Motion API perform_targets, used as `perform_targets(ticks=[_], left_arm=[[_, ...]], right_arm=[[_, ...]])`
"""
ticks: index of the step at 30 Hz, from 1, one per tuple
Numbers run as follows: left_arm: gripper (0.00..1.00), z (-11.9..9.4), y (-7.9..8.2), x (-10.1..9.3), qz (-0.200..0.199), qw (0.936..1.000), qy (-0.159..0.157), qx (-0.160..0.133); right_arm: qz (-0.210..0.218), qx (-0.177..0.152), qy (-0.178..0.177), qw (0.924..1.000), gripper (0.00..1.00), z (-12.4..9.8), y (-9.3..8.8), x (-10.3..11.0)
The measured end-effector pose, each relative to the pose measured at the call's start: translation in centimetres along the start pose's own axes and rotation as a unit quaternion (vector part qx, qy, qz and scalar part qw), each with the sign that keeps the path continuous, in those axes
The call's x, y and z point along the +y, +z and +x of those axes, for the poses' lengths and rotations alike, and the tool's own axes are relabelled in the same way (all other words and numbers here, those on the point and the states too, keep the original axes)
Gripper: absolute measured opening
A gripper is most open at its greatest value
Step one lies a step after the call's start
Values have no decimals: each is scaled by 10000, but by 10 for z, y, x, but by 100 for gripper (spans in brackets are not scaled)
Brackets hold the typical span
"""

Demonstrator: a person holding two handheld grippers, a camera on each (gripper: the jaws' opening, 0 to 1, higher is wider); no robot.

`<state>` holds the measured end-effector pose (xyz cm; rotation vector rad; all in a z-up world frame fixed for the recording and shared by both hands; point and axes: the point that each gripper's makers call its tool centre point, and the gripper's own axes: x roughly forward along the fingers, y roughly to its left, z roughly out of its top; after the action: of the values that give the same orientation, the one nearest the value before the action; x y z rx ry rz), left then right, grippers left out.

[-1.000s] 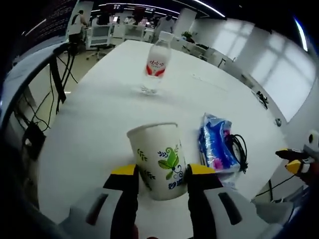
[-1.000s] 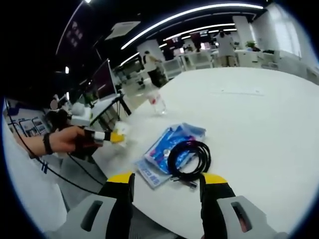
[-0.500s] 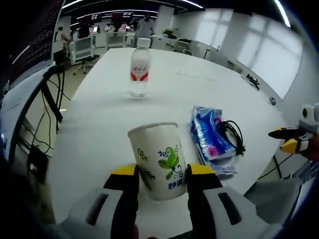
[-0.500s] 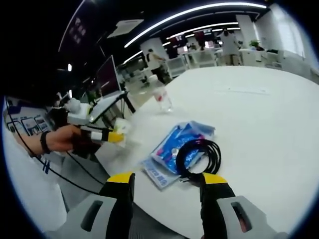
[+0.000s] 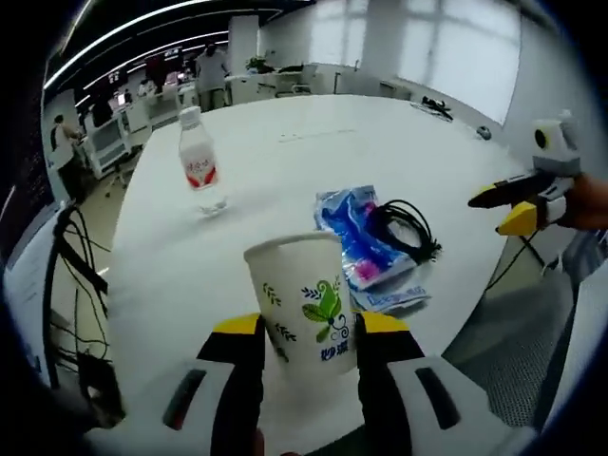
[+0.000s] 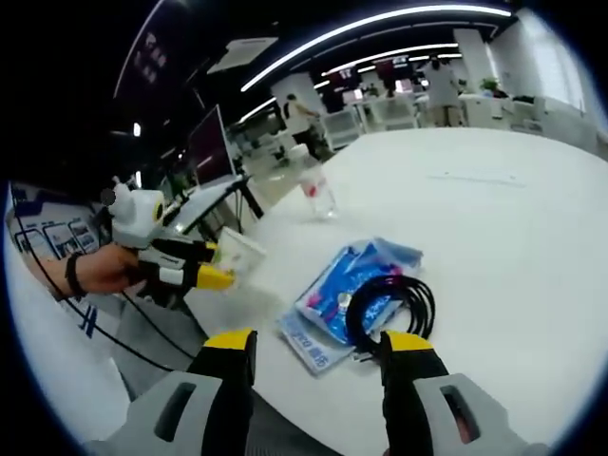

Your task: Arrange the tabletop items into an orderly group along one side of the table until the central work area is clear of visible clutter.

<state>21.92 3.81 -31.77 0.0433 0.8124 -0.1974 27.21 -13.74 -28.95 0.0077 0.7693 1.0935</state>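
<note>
A white paper cup [image 5: 302,304] with a green leaf print stands upright between the jaws of my left gripper [image 5: 309,328], which is shut on it near the table's near edge. Beyond it lie a blue packet [image 5: 359,249] with a coiled black cable [image 5: 404,228] on top, and an upright water bottle [image 5: 199,169] with a red label farther back. My right gripper [image 6: 320,344] is open and holds nothing, just short of the blue packet [image 6: 344,294] and the cable [image 6: 389,306]. In the right gripper view the left gripper [image 6: 185,274] holds the cup [image 6: 237,256] at the left; the bottle [image 6: 316,186] stands behind.
The white table [image 5: 313,152] stretches far back, with bare surface beyond the bottle. The right gripper [image 5: 518,201] hovers off the table's right edge. A person's hand [image 6: 95,271] grips the left tool. Desks, chairs and people fill the office behind. Cables hang at the left.
The left gripper view has swung round with the cup still clamped, so the bottle and packet have shifted in it. In the right gripper view the cup now shows more plainly at the table's edge.
</note>
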Motion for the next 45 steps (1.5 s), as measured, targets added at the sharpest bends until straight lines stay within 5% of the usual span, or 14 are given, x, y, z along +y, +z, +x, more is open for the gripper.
perform_targets(ticks=[5, 13, 19, 40, 45], left_arm=[[37, -3, 3, -17, 772, 9969, -139, 80], [37, -16, 22, -38, 1221, 9920, -325, 36], [38, -16, 19, -47, 1734, 9840, -389, 136], [37, -18, 15, -87, 3319, 9410, -596, 297], [38, -18, 18, -100, 3455, 9353, -737, 207]], right_arm=[[35, -31, 127, 9999, 53, 7, 3, 10], [-41, 76, 401, 9992, 53, 18, 2, 24], [-52, 71, 575, 9983, 52, 23, 6, 31], [-310, 246, 1664, 9853, 43, 30, 8, 84], [-275, 280, 1846, 9820, 37, 33, 6, 95]])
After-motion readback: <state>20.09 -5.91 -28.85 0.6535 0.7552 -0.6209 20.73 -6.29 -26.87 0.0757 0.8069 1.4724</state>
